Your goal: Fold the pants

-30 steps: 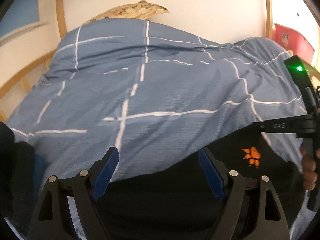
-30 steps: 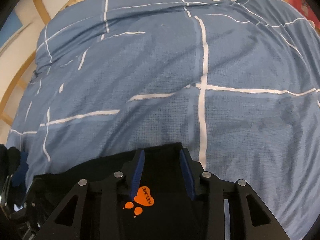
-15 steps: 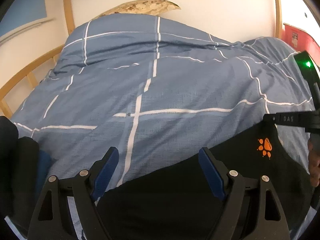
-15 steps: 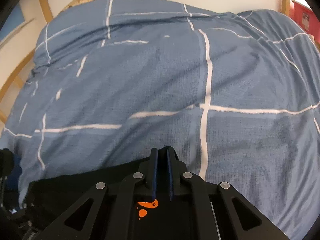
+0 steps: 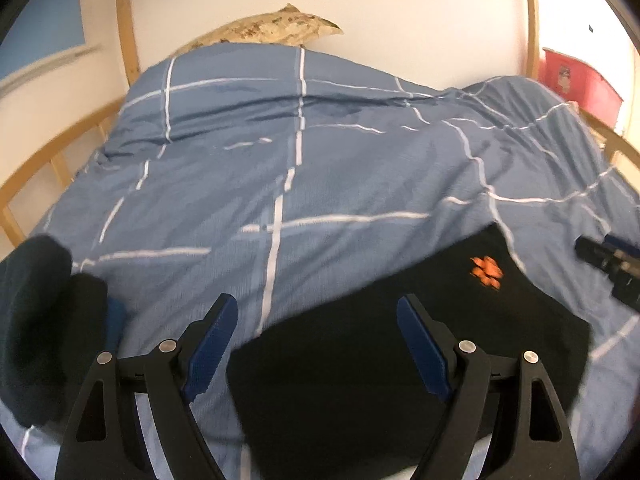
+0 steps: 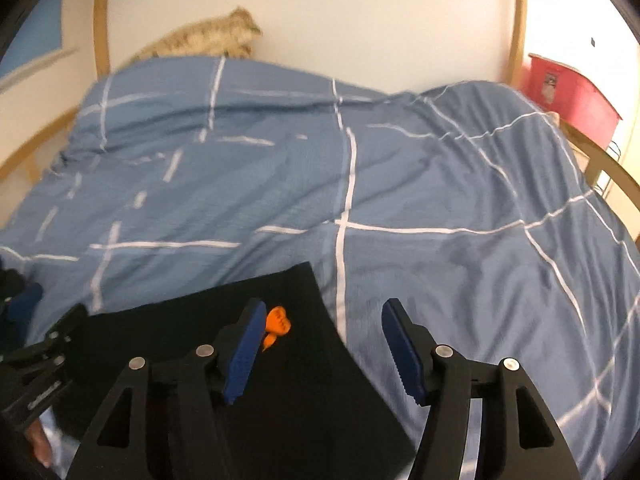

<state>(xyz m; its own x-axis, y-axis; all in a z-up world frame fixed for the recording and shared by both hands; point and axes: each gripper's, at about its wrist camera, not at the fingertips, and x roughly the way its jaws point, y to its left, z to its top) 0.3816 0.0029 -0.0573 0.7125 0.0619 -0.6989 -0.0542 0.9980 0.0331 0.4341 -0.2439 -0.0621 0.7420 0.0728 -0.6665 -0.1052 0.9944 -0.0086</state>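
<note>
The black pants [image 5: 400,360], a soft, light, limp folded slab near the bed's [image 5: 320,184] front edge, would best be pinched at a corner or folded edge, the left gripper [image 5: 316,344] spread empty above them, the right gripper [image 6: 320,348] opening, gripping nothing.

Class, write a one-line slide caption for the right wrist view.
Right tongs opening above folded black pants with an orange logo on a blue checked duvet.
</note>
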